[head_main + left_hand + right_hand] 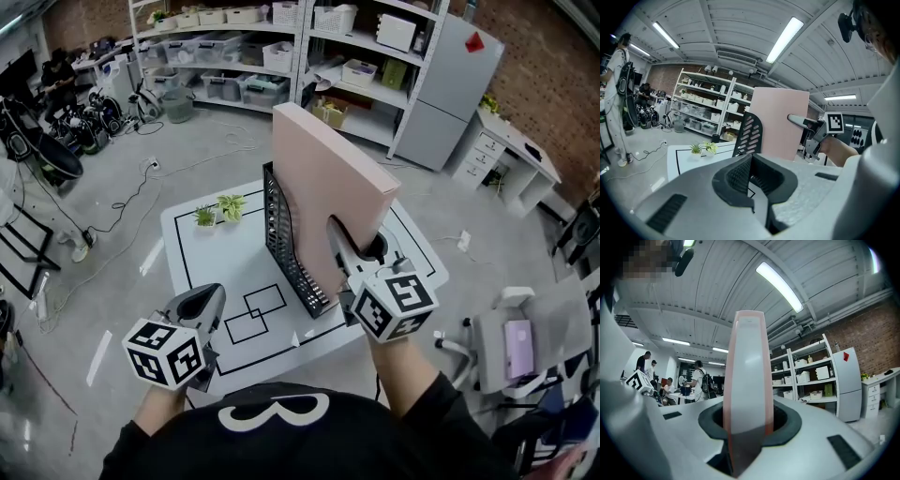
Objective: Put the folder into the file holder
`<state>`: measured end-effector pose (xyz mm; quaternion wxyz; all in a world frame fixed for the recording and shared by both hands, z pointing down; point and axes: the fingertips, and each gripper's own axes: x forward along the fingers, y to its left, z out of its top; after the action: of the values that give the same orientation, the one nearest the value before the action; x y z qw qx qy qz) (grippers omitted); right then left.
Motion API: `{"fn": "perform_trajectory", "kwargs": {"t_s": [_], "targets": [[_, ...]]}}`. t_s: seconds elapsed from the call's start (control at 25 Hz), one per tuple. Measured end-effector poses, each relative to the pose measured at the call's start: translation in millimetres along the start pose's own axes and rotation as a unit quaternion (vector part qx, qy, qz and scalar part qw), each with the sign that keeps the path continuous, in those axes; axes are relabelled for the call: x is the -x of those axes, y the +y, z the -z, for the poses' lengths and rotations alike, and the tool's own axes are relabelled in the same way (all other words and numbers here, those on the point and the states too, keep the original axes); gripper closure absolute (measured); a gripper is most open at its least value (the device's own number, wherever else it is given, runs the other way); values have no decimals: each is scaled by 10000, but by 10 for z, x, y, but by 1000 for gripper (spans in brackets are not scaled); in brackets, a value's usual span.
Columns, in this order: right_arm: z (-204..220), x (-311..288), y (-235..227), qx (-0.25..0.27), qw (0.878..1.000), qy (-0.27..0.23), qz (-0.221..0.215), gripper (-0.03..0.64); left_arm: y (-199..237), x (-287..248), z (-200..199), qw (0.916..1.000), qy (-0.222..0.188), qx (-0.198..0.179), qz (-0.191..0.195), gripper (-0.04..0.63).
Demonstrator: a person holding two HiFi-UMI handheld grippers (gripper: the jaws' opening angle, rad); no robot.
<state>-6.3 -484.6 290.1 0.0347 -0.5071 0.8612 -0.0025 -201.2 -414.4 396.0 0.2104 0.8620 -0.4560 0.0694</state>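
Observation:
A thick pink folder [328, 183] stands upright above the black slotted file holder [286, 246] on the white table. My right gripper [358, 251] is shut on the folder's near edge; in the right gripper view the folder's spine [747, 380] rises straight up between the jaws. The folder's lower end sits just right of the holder's wall; whether it is inside I cannot tell. My left gripper [208, 302] hovers low at the table's front left, jaws shut and empty. From the left gripper view the folder [780, 123], the holder [749, 133] and the right gripper [799, 121] show ahead.
Two small potted plants [218, 210] stand on the table [202, 253] behind the holder. Black lines are marked on the tabletop. Shelving [281, 47] with bins fills the back, a grey cabinet [450, 89] at back right, a chair [511, 342] at right. Cables lie on the floor.

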Motion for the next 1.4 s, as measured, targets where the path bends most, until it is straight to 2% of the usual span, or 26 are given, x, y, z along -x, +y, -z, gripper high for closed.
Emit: {"fn": "perform_trajectory", "kwargs": {"t_s": [0.36,0.48,1.12,1.4], "targets": [[-54,81,-30,-124,9976,-669,162,485,73,39,63,9999,114,-121,42,589],[31,92,-46,-181,9970,-727,175,485,106,54,104,9998,140,-154,14,589],[755,39,-23,-204,9993,-296,90,482,173,31,417,9994,349,33,-33,589],[1101,50,-47,-183,9996,207,26,469,173,-20,512,9988,347,264,-239,589]]}}
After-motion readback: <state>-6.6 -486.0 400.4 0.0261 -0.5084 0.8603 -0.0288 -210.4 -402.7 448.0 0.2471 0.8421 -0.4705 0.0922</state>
